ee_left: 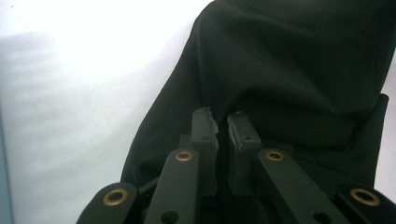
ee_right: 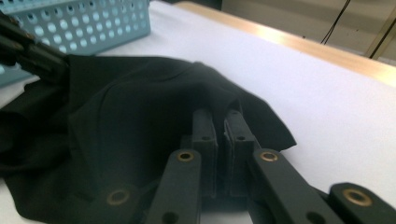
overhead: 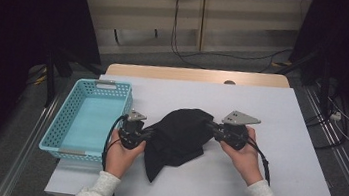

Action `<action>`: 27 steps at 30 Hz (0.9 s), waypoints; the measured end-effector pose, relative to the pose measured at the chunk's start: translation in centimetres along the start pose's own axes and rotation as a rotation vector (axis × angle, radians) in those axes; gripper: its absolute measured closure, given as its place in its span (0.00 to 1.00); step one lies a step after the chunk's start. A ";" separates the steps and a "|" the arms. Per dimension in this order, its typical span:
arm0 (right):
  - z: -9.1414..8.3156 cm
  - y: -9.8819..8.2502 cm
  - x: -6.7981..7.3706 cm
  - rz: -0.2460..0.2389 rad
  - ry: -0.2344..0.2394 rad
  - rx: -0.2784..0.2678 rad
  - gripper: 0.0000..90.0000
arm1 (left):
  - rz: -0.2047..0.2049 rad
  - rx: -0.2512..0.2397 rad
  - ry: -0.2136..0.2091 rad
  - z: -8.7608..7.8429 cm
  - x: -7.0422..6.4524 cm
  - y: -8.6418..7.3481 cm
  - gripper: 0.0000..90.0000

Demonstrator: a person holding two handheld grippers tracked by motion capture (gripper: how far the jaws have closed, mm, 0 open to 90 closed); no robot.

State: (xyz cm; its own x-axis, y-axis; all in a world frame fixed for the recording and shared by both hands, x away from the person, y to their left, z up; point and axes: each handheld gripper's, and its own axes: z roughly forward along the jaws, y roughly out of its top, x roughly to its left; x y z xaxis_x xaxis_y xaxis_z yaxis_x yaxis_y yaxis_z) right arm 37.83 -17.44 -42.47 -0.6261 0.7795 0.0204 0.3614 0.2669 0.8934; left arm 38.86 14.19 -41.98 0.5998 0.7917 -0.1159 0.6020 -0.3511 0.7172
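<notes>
1. Two sleeves are being seen at the bottom edge of the high view, with a hand behind each gripper.
2. One side of the black cloth point(overhead: 179, 136) is being pinched by the left gripper point(overhead: 150, 133), its jaws nearly closed on a fold.
3. The other side of the cloth is being pinched by the right gripper point(overhead: 210, 127), with its jaws nearly closed too.
4. Between the two grippers, the cloth is being held bunched up, and its lower part is resting on the white table point(overhead: 275, 161).
5. A blue basket point(overhead: 61, 119) is being kept just left of the left gripper.
</notes>
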 end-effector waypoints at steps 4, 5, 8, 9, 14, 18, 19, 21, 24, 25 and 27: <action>1.0 -0.4 0.3 -0.017 0.018 0.050 0.94 | -0.015 -0.014 -0.006 0.1 -0.2 0.0 0.91; 1.1 -0.5 0.5 -0.025 0.028 0.059 0.94 | -0.008 -0.020 -0.014 0.0 -0.2 0.1 0.87; 1.3 -0.5 1.0 -0.043 0.046 0.068 0.94 | 0.004 -0.038 -0.039 -0.2 -0.7 0.6 0.66; 1.4 -0.5 1.2 -0.048 0.051 0.072 0.94 | 0.008 -0.045 -0.044 -0.2 -0.8 0.7 0.57; 1.5 -0.8 1.9 -0.066 0.039 0.115 0.82 | 0.056 -0.064 -0.052 0.3 -2.3 1.5 0.37; 0.7 -1.1 1.8 -0.047 -0.010 0.105 0.63 | 0.087 -0.072 -0.048 0.9 -3.2 1.9 0.28; 0.4 -1.2 1.6 -0.022 -0.020 0.093 0.58 | 0.103 -0.065 -0.042 1.0 -3.3 2.1 0.27; -0.3 -1.3 1.1 0.020 -0.030 0.069 0.54 | 0.118 -0.068 -0.039 1.2 -3.5 2.3 0.25; -1.4 -1.7 0.5 0.037 -0.062 0.048 0.47 | 0.119 -0.070 -0.055 1.8 -4.1 2.7 0.24; -1.7 -1.8 0.4 0.045 -0.071 0.045 0.45 | 0.126 -0.066 -0.062 1.9 -4.2 2.8 0.24; -2.3 -2.1 0.1 0.056 -0.095 0.034 0.43 | 0.146 -0.056 -0.067 2.3 -4.5 3.0 0.23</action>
State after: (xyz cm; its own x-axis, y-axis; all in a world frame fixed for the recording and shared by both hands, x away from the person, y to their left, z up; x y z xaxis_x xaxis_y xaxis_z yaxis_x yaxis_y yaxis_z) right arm 35.42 -19.24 -43.32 -0.5368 0.8433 0.0261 0.4183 0.2392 0.8763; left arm 39.15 8.47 -40.89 0.7135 0.6987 -0.0517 0.4765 -0.4298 0.7669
